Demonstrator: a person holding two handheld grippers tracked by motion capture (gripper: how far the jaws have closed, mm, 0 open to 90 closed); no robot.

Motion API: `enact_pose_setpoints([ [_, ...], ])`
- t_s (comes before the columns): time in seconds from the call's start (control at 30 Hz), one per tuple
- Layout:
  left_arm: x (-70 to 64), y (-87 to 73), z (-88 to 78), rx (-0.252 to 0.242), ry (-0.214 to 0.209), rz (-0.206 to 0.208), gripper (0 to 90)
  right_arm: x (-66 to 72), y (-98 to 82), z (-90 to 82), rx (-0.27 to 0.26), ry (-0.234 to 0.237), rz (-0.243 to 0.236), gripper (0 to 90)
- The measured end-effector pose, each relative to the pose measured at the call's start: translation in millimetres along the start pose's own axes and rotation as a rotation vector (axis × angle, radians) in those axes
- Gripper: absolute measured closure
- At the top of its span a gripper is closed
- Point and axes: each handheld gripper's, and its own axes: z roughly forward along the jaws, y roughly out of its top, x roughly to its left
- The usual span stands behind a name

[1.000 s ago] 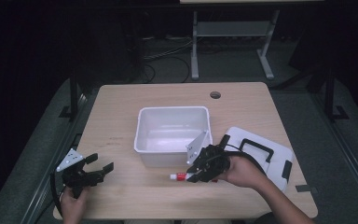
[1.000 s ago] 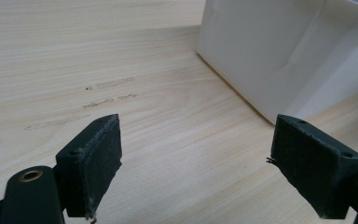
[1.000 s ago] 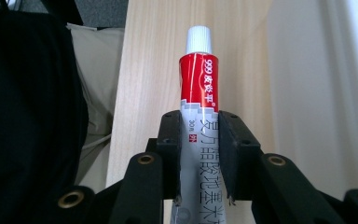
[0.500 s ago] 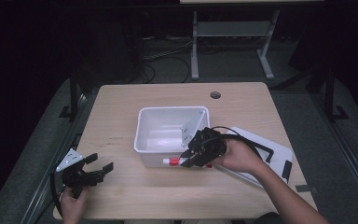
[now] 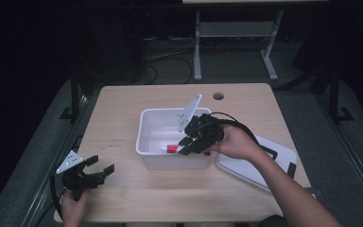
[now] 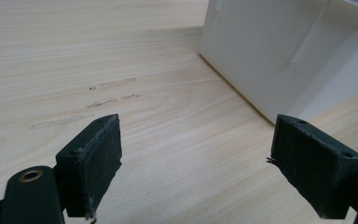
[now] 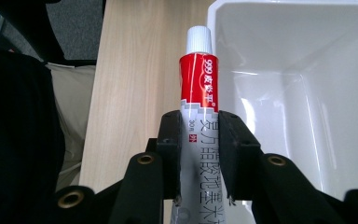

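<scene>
My right gripper hangs over the white bin at the table's middle, shut on a red and white ointment tube. In the right gripper view the tube points away from me, white cap first, pinched between the jaws of that gripper, with the bin's inside to its right. My left gripper rests near the table's front left corner, open, nothing between its fingers. In the left gripper view this gripper faces bare wood, the bin's outer wall ahead on the right.
The bin's white lid with black latches lies flat on the table right of the bin, under the person's right forearm. A round cable hole sits near the far edge. Beyond the table stand a metal frame and floor cables.
The right gripper has lifted the tube from the table in front of the bin and carried it up over the bin's front wall. The left gripper has stayed put.
</scene>
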Motion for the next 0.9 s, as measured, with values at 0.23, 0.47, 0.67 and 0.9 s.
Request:
enact_pose_setpoints([
  [0.23, 0.1, -0.2, -0.2, -0.003, 0.0, -0.001, 15.5, -17.6, -0.5, 8.4, 0.029, -0.011, 0.014, 70.9],
  [0.47, 0.9, -0.2, -0.8, -0.002, 0.001, 0.0, 15.5, -32.0, -4.6, 19.5, 0.037, -0.009, 0.039, 70.9],
  [0.67, 0.9, -0.1, -0.9, -0.003, 0.001, -0.001, 15.5, -38.6, -6.8, 28.5, 0.055, 0.002, 0.054, 70.9],
  [0.9, 0.7, -0.2, -0.3, -0.003, 0.0, 0.0, 15.5, -46.0, -11.9, 36.4, 0.072, 0.009, 0.074, 70.9],
])
